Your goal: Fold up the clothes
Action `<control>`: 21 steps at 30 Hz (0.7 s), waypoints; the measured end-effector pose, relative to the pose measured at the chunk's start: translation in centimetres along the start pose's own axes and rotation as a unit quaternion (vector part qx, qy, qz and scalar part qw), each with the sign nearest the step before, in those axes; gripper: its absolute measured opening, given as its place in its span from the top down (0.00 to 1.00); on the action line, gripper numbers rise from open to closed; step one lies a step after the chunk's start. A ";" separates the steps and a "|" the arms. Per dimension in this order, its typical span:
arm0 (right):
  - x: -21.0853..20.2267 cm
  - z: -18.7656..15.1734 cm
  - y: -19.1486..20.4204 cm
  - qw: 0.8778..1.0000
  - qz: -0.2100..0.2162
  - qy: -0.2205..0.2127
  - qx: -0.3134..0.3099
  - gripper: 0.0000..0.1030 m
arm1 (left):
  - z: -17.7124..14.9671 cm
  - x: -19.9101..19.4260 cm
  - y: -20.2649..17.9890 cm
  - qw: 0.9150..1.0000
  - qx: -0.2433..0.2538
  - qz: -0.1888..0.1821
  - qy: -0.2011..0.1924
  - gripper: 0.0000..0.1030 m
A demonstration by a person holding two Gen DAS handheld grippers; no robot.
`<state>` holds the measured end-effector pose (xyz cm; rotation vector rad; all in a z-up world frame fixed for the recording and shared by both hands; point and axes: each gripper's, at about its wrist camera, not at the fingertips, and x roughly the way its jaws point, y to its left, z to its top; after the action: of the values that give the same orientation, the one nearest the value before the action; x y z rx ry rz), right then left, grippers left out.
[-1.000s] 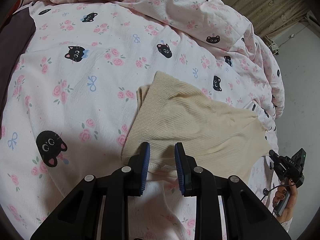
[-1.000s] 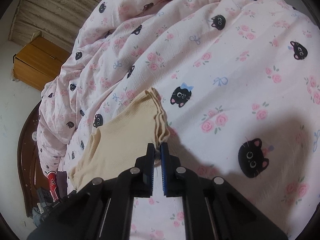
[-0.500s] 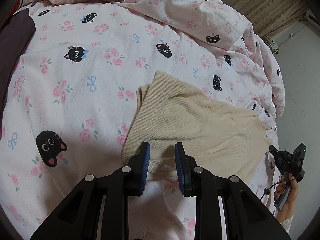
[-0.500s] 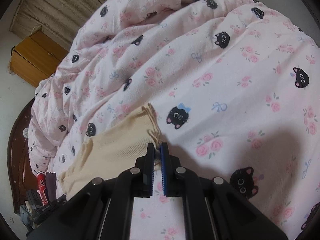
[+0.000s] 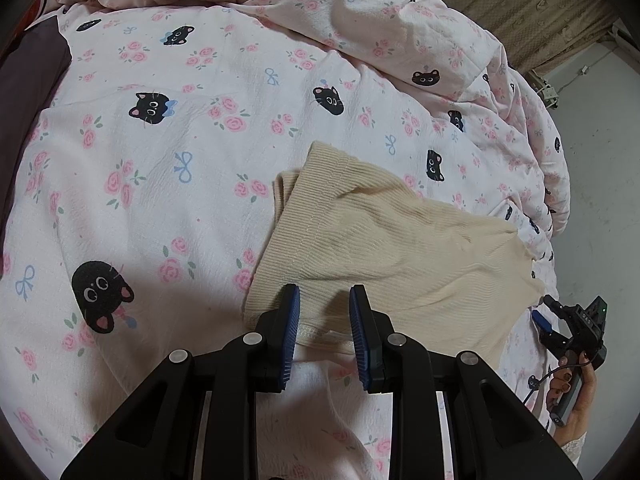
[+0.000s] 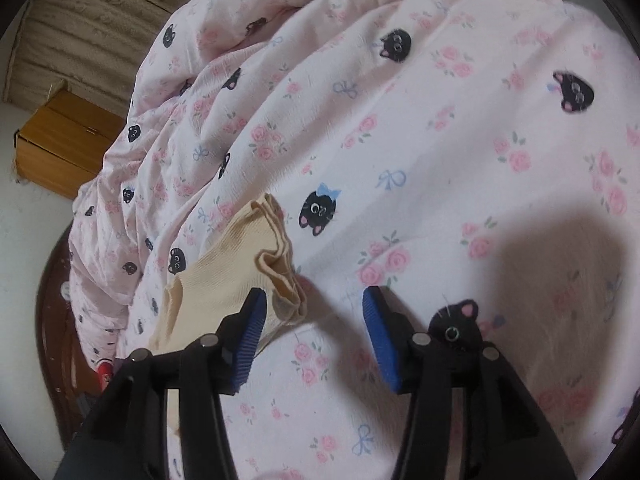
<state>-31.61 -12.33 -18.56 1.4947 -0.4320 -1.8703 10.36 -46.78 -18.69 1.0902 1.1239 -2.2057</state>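
Note:
A cream ribbed garment (image 5: 380,248) lies folded on the pink cat-print quilt (image 5: 160,160). My left gripper (image 5: 324,304) hovers over its near hem, jaws a little apart, with nothing pinched between the pads. In the right wrist view the garment (image 6: 224,268) shows its layered corner just inside the left finger. My right gripper (image 6: 313,294) is opening there; the pads are clear of the cloth. The right gripper (image 5: 545,310) also shows at the garment's far right edge, held by a hand (image 5: 572,396).
The quilt (image 6: 440,140) bunches into a ridge along the back. A wooden cabinet (image 6: 60,148) and a curtain (image 5: 532,12) stand beyond the bed. A dark cloth (image 5: 28,92) lies at the left edge. The dark bed frame (image 6: 48,320) borders bare floor (image 5: 600,200).
The right gripper's jaws have spread apart and let go of the garment's corner, which now rests on the quilt. The left gripper has not moved.

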 end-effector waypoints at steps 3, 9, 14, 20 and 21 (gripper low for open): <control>0.7 0.1 -0.2 1.000 0.013 0.001 0.006 0.49 | 0.0 0.0 0.0 1.000 0.001 0.001 -0.001 0.79; 1.9 0.1 0.2 1.000 0.022 -0.001 0.001 0.49 | 0.1 0.0 0.1 1.000 -0.001 -0.001 -0.001 0.79; 2.5 -0.1 1.1 1.000 0.026 0.007 -0.015 0.49 | 0.1 -0.1 0.2 1.000 -0.008 -0.004 -0.004 0.79; 3.6 -0.3 1.5 0.999 0.029 0.023 -0.021 0.87 | 0.0 -0.5 0.2 1.000 -0.015 -0.009 -0.008 0.79; 3.8 -0.4 1.4 0.999 0.034 0.028 -0.016 0.88 | 0.0 -0.5 0.2 1.000 -0.016 -0.010 -0.008 0.79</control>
<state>-31.14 -15.93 -20.51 1.4883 -0.4192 -1.7710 10.84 -46.91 -18.38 1.0496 1.1652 -2.2002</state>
